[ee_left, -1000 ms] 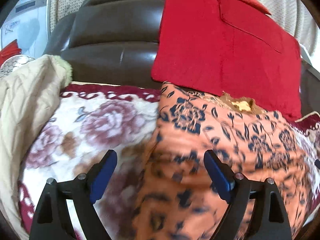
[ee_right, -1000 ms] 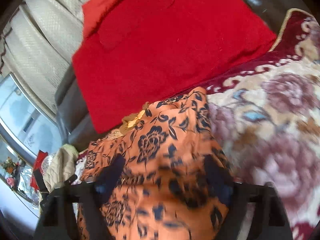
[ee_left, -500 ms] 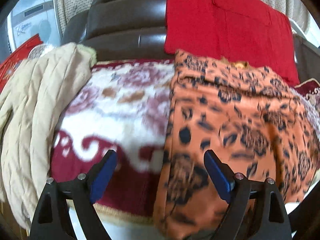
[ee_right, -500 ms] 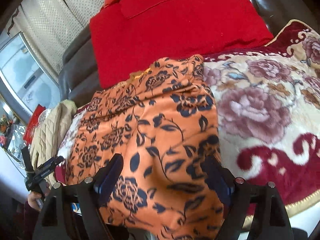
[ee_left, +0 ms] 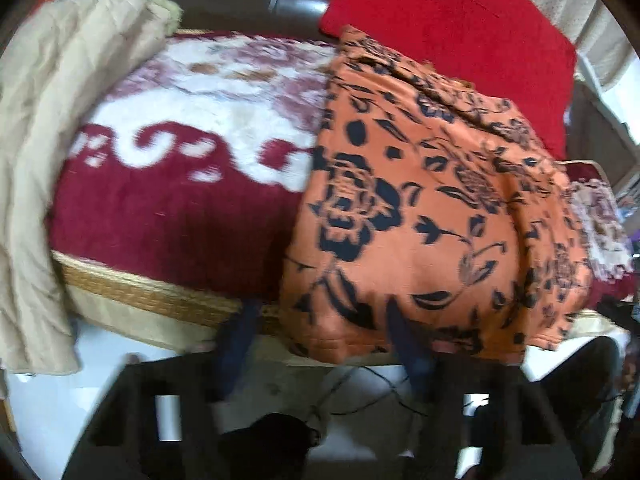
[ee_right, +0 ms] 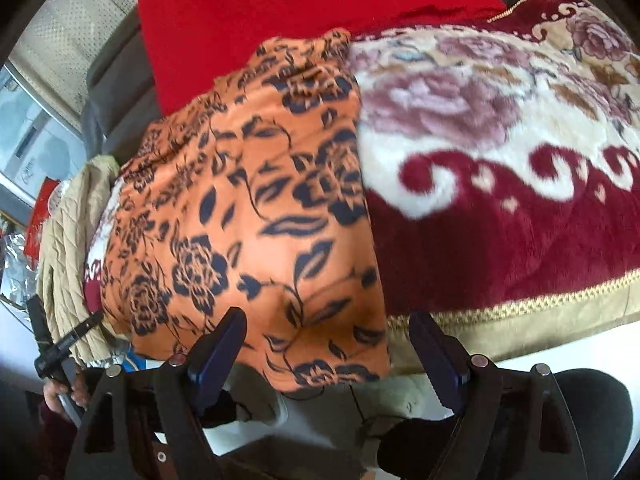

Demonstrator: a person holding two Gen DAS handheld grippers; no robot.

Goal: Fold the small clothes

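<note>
The left tool [ee_left: 320,336] is closing its jaws around the near left corner of the orange garment [ee_left: 420,208]; the hem hangs between the blurred blue fingers [ee_left: 236,340], but whether the pads already press the cloth cannot be told. The right tool [ee_right: 328,354] stands released, jaws wide, with the garment's near right corner hanging between its fingers [ee_right: 218,350] and not pinched. At the left edge of the right view the other tool shows small, held in a hand [ee_right: 60,394].

The garment, orange with dark blue roses and leaves, lies flat on a blanket [ee_left: 180,200], its near hem draping over the blanket's front edge. The blanket is cream and maroon with flowers and a gold braided border. A beige quilted jacket [ee_left: 48,160] lies just beside the blanket's left end and hangs over it. Behind the garment a red cloth [ee_left: 460,40] leans on the dark sofa back [ee_left: 248,4], touching the garment's far edge. Below the front edge the floor [ee_left: 48,400] is pale.
</note>
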